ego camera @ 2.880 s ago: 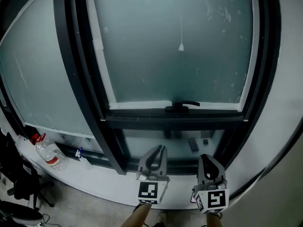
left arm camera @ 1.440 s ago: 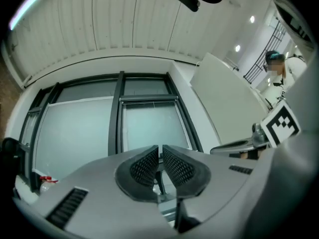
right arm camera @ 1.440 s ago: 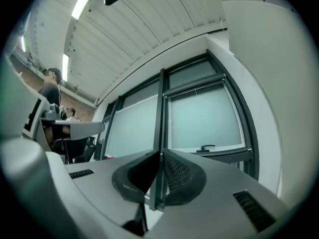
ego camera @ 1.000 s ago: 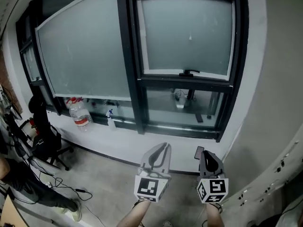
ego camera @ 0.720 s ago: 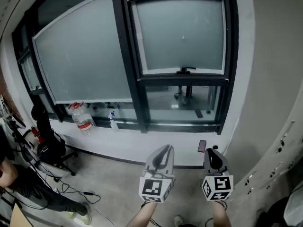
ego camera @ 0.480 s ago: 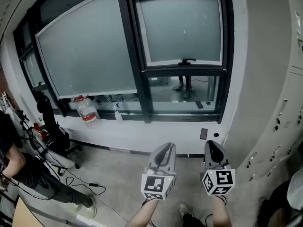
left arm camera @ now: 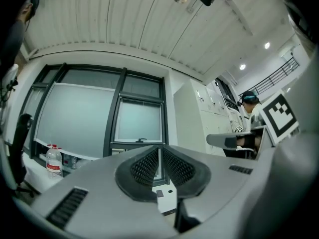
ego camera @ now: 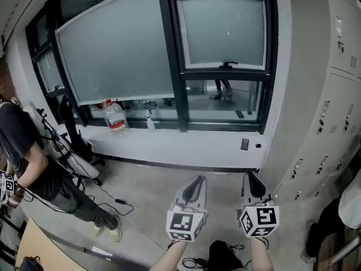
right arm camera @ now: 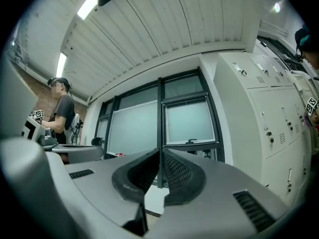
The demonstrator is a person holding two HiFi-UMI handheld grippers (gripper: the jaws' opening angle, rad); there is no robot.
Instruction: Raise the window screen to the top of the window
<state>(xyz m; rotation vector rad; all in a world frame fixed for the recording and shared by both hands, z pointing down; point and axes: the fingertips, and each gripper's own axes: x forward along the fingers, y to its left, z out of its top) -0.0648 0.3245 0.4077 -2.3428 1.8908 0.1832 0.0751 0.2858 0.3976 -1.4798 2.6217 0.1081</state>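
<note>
The window (ego camera: 223,61) stands far ahead, across the floor, at the right end of a black-framed row. Its frosted screen (ego camera: 221,30) covers the upper pane down to a black handle bar (ego camera: 228,64); the pane below shows clear glass. My left gripper (ego camera: 197,180) and right gripper (ego camera: 251,177) hang low over the floor, side by side, both shut and holding nothing. The left gripper view shows the left gripper (left arm camera: 160,153) with its jaws together and the screen (left arm camera: 138,123) small beyond them. My right gripper (right arm camera: 160,156) looks the same in its own view, with the screen (right arm camera: 189,121) behind.
A water bottle (ego camera: 114,117) and a small spray bottle (ego camera: 149,120) stand on the white sill (ego camera: 186,145). Grey lockers (ego camera: 324,95) line the right side. A person in dark clothes (ego camera: 25,151) stands at the left by a chair (ego camera: 70,134), with cables (ego camera: 107,199) on the floor.
The view has backed well away from the window, which has shrunk from filling the frame to a far pane. Lockers and a person have come into sight. Both grippers stay shut and low.
</note>
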